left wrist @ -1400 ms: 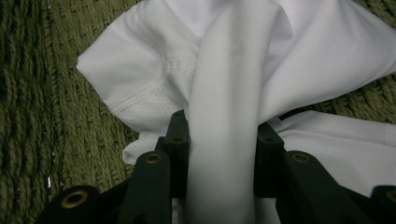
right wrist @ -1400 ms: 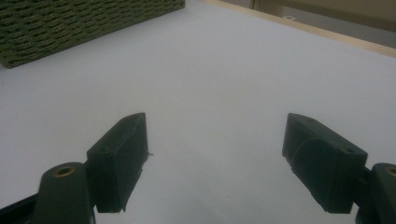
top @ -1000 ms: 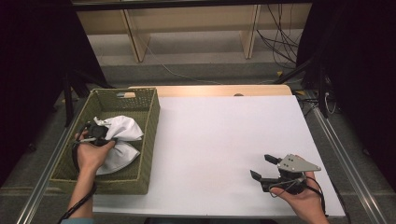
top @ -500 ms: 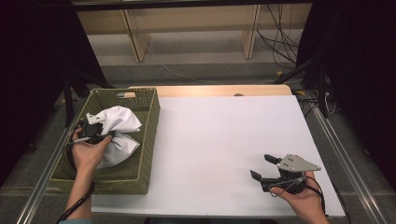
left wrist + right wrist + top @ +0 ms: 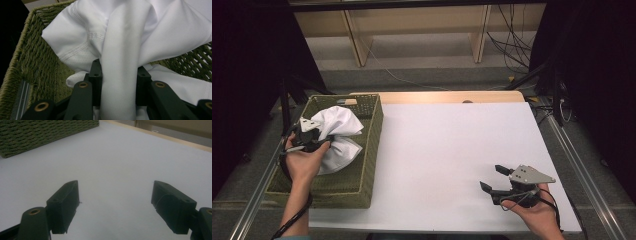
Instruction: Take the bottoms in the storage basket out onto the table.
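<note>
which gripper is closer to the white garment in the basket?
Left. The left gripper has its jaws shut on the white garment over the green woven basket; the right gripper rests open, far across the table.

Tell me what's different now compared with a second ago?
The left gripper, shut on the white garment, has risen a little and drawn a fold of the cloth up out of the green woven basket; the garment now stands higher and more bunched. The right gripper stayed open over the white table, and the basket kept its place.
</note>
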A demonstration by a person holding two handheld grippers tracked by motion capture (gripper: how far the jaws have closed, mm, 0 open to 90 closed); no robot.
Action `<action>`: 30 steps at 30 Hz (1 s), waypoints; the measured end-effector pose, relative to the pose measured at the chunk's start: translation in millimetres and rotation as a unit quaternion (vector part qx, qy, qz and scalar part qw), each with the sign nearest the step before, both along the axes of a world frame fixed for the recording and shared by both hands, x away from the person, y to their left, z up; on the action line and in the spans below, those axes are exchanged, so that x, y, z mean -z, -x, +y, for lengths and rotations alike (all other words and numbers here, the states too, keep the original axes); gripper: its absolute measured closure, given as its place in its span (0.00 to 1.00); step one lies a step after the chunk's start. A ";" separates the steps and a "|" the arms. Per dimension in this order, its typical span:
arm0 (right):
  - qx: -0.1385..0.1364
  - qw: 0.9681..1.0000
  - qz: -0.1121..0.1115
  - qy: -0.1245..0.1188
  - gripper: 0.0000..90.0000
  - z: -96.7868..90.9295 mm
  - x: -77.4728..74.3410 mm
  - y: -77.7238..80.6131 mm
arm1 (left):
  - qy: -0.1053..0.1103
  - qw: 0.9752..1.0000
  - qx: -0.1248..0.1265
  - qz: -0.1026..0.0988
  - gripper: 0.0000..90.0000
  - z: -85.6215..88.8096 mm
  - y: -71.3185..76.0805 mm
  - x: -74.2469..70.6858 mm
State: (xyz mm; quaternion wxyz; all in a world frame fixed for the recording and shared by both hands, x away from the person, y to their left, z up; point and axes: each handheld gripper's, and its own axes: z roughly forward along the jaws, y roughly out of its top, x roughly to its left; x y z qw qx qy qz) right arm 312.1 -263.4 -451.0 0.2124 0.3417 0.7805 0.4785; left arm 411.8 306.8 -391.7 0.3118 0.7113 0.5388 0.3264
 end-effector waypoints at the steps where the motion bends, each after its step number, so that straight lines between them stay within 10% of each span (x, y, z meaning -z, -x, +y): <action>1: 0.000 1.000 0.000 0.000 0.26 0.0 0.0 0.0 | 0.001 1.000 0.000 -0.003 0.75 -0.5 0.3 -0.9; 30: -0.004 1.000 -0.001 -0.004 0.26 -0.3 0.8 -1.0 | 0.006 0.999 -0.002 -0.049 0.75 -2.7 10.7 -25.2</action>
